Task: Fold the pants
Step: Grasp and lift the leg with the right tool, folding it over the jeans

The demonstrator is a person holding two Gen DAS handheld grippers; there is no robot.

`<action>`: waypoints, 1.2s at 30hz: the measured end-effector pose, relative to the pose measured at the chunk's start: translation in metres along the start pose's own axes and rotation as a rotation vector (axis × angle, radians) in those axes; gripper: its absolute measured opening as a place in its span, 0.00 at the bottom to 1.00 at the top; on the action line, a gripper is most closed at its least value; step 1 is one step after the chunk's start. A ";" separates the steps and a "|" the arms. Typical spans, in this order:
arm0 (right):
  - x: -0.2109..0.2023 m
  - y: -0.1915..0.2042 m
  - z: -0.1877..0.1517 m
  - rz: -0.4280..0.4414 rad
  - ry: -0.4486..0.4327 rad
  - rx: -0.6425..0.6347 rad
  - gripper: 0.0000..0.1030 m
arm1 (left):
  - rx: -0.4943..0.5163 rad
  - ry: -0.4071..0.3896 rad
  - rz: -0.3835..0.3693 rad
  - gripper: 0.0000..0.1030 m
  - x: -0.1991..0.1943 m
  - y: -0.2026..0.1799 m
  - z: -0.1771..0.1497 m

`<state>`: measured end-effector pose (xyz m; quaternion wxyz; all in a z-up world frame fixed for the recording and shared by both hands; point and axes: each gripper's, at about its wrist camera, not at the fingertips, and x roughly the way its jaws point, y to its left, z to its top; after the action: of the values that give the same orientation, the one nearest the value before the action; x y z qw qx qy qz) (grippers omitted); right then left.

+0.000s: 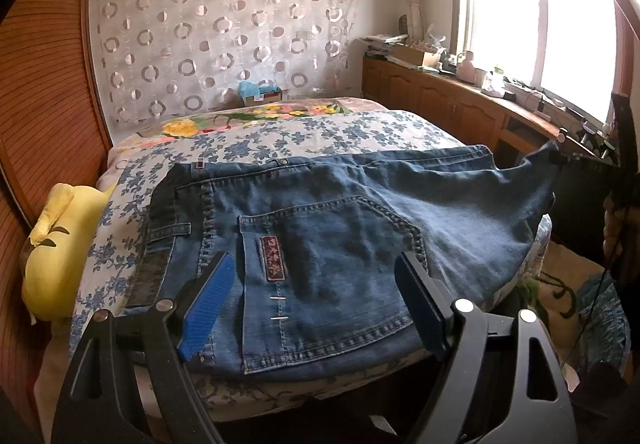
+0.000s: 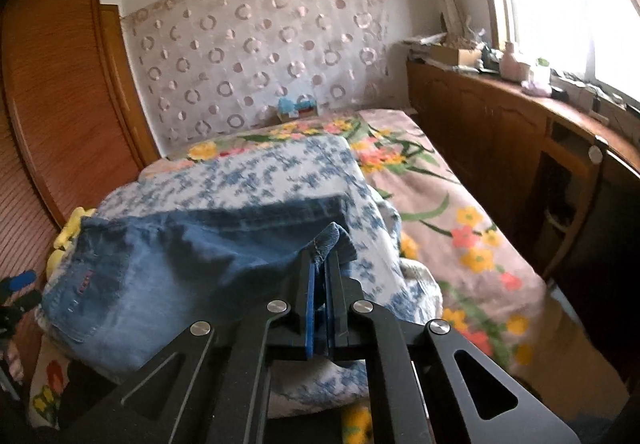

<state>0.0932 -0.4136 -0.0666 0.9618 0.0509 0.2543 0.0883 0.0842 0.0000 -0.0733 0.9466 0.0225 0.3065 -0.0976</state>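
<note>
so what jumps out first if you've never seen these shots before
The blue jeans spread across the floral quilt fill the middle of both views. The right gripper is shut on a corner of the denim at their right end, while the left gripper hangs open above the back pocket.

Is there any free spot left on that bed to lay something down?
Yes. Beyond the jeans, the blue-flowered quilt lies bare up to the headboard curtain. The pink floral sheet is bare between the quilt and the wooden cabinets. The window ledge is cluttered, and the near end is taken by jeans, the left gripper and the right gripper.
</note>
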 end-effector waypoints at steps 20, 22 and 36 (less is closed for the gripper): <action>-0.030 0.175 0.083 0.355 -0.165 -0.297 0.04 | -0.089 -0.072 0.083 0.80 -0.038 0.060 -0.001; -0.032 0.193 0.086 0.405 -0.162 -0.320 0.04 | -0.099 -0.077 0.091 0.80 -0.042 0.067 -0.002; 0.005 0.210 0.096 0.414 0.001 -0.428 0.39 | -0.100 -0.068 0.064 0.80 -0.034 0.064 -0.003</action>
<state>0.1150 -0.2123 0.0443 0.9121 -0.1025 0.2145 0.3340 0.0678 0.0684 -0.0569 0.9590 -0.0182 0.2777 -0.0528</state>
